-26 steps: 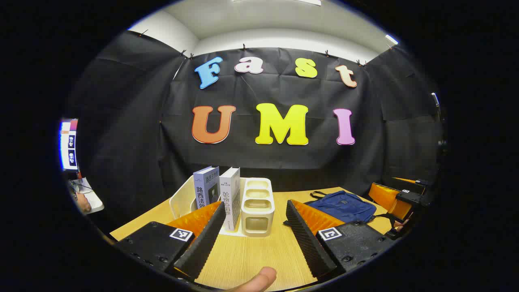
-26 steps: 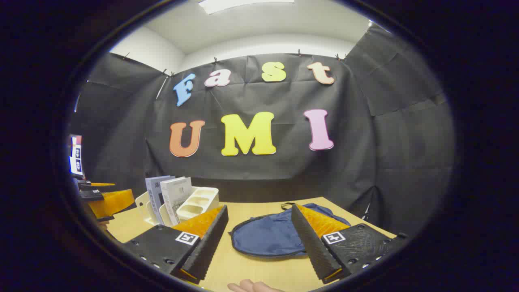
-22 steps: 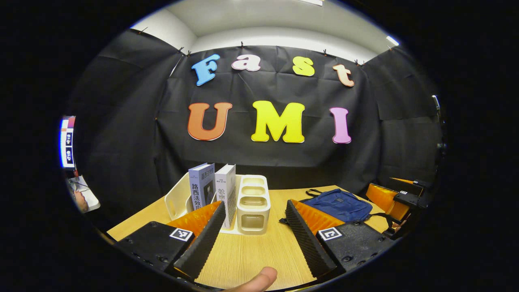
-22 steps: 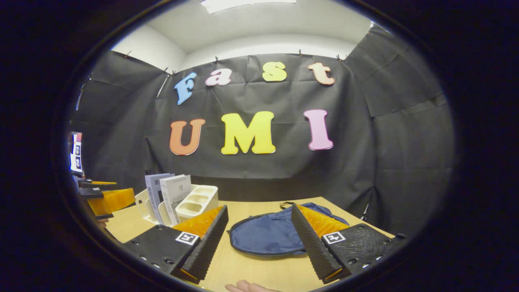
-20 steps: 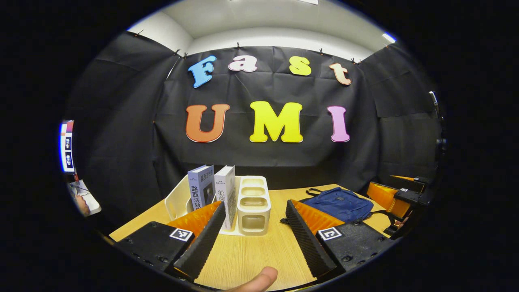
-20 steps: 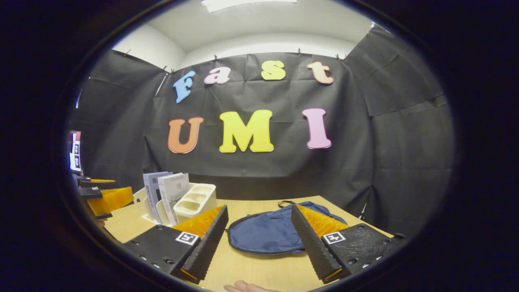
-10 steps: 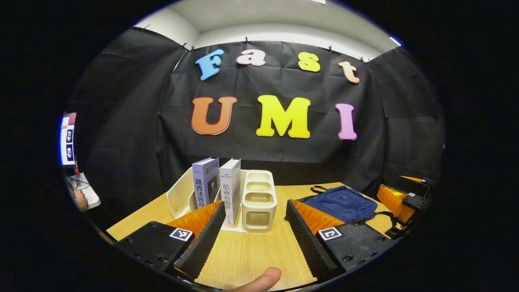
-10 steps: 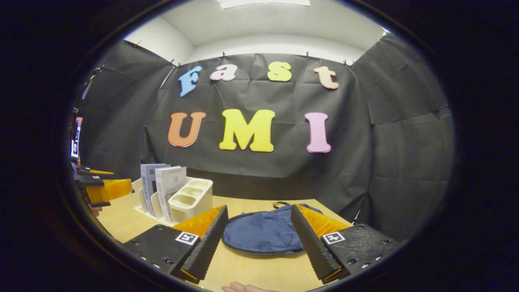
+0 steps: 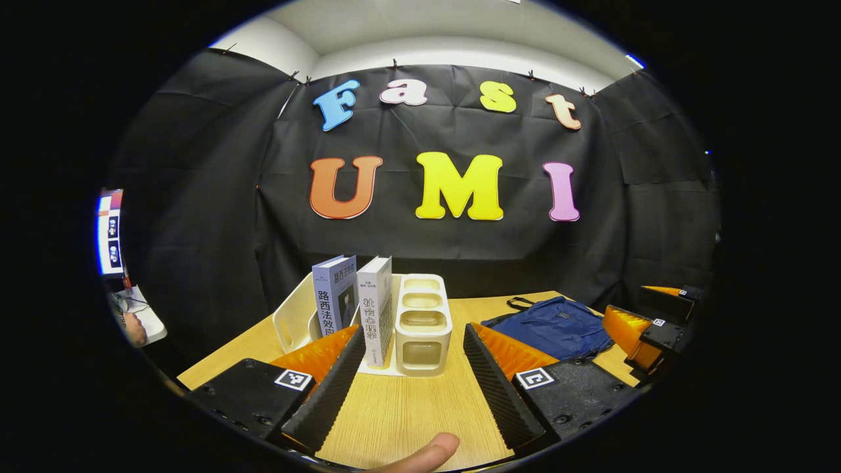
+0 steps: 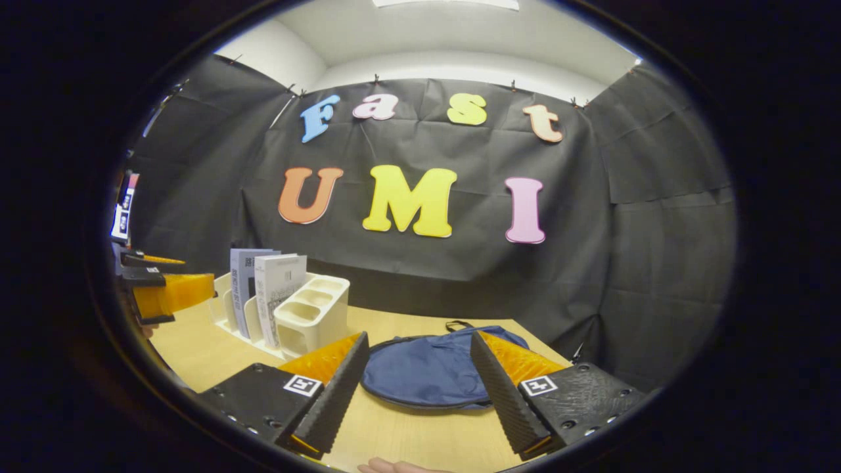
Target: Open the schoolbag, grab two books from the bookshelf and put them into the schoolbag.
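left gripper point(image 9: 412, 374) released, facing books point(image 9: 355, 309) in shelf point(image 9: 420, 322) | right gripper point(image 10: 415, 384) released, over bag point(image 10: 427, 368), seemingly zipped, on desk point(image 10: 197, 348)

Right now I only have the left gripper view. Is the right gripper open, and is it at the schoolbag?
Observer: In the right gripper view, the right gripper is open with nothing between its fingers.
Operator: And the bag?
Observer: The schoolbag lies flat on the table, straight ahead of those fingers. Its near edge looks closed, and no gap shows.
Operator: Where's my left gripper relative to the shelf?
Observer: From that side, the left gripper hovers beside the bookshelf, apart from the two books standing in it.
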### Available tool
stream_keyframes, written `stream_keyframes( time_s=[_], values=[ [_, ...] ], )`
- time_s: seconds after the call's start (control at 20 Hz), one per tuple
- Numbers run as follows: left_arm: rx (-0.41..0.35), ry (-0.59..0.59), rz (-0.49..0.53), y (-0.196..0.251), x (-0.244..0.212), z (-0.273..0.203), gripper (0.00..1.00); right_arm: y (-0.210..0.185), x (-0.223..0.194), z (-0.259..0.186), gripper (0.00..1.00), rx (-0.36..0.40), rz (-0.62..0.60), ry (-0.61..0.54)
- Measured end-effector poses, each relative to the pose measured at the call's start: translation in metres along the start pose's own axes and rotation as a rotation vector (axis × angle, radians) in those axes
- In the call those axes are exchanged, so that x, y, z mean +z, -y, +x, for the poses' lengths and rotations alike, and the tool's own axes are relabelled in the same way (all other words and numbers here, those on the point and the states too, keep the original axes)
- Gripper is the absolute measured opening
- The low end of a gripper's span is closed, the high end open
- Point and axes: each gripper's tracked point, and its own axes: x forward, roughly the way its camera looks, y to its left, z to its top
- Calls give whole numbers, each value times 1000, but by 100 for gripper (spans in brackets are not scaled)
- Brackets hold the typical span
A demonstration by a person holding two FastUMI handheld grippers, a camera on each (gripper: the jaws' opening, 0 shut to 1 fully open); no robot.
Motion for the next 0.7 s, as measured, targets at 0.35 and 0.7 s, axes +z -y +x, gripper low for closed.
stream_keyframes(
  time_s=[0.35, 0.7],
  values=[
    [38, -2, 12, -19, 0, 4, 96, -29, -56, 54, 95, -12, -210, -134],
    [81, 4, 36, -40, 1, 7, 96, -59, -133, 95, 96, -1, -392, -294]
  ],
)
